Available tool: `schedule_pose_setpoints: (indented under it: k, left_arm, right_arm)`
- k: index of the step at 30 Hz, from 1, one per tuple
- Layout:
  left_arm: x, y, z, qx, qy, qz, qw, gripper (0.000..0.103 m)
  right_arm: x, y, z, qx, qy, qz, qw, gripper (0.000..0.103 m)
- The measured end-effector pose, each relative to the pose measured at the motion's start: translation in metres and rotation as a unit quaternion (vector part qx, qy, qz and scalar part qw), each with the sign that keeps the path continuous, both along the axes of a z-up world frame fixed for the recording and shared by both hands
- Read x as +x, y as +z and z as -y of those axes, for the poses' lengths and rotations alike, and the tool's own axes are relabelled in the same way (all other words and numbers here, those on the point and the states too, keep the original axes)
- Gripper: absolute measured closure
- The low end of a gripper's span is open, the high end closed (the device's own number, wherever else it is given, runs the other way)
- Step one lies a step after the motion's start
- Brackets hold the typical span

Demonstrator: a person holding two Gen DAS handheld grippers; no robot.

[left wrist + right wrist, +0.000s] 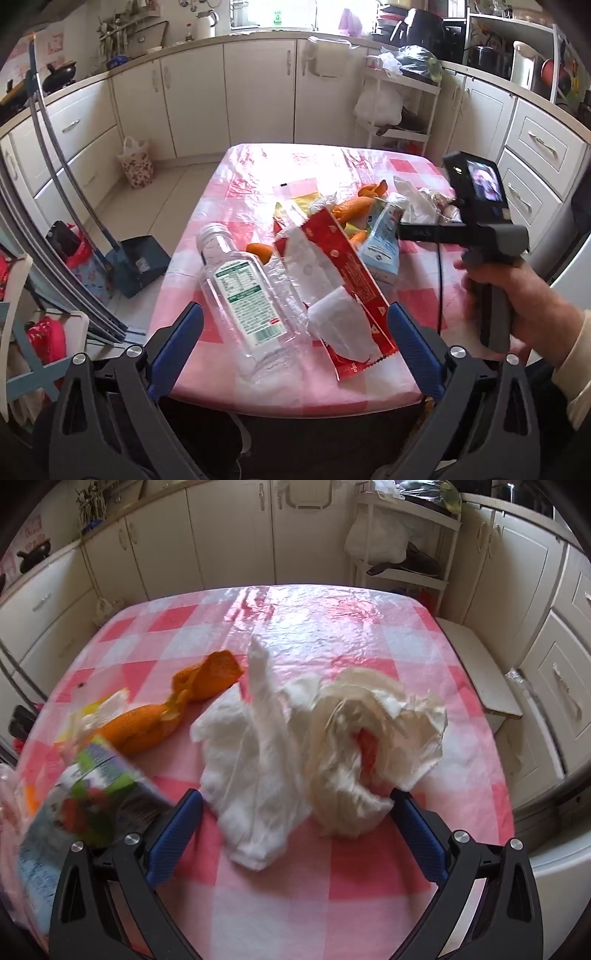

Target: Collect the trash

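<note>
Nearest my wide-open left gripper [295,350] lay the clear bottle [243,295], then the red wrapper [343,266], peel and a carton piled together on the table [207,218]. My right gripper [295,830], equally wide and empty, straddled crumpled tissues [258,768], presumably lined up to grab them.

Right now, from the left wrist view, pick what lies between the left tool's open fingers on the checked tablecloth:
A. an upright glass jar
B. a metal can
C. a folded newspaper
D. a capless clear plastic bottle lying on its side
D: the clear plastic bottle lies on its side, neck open, between the left tool's spread fingers, untouched by them.
</note>
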State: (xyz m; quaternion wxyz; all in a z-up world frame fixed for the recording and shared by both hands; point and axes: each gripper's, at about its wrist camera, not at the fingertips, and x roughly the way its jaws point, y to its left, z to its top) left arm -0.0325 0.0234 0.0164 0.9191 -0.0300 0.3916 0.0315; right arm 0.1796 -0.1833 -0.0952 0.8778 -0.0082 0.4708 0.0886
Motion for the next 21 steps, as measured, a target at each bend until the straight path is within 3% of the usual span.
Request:
schedule_pose_setpoints:
  k: [3, 7, 13, 21]
  left_arm:
    - [-0.006, 0.004, -0.004, -0.007, 0.002, 0.006, 1.0, 0.007]
    - [-0.014, 0.013, -0.005, -0.012, 0.002, 0.017, 0.9998, 0.007]
    - [-0.037, 0.031, 0.008, 0.001, -0.008, 0.052, 0.9986, 0.007]
    - [-0.067, 0.04, 0.019, 0.016, -0.006, 0.075, 0.9971, 0.007]
  right_arm:
    - [-0.024, 0.017, 0.009, 0.019, -0.009, 0.001, 1.0, 0.006]
    - [-0.092, 0.066, 0.023, 0.013, -0.008, 0.093, 0.996, 0.006]
    - [-0.218, 0.119, 0.048, 0.014, 0.007, 0.258, 0.966, 0.006]
    - [-0.252, 0.126, 0.039, 0.022, 0.021, 0.291, 0.956, 0.006]
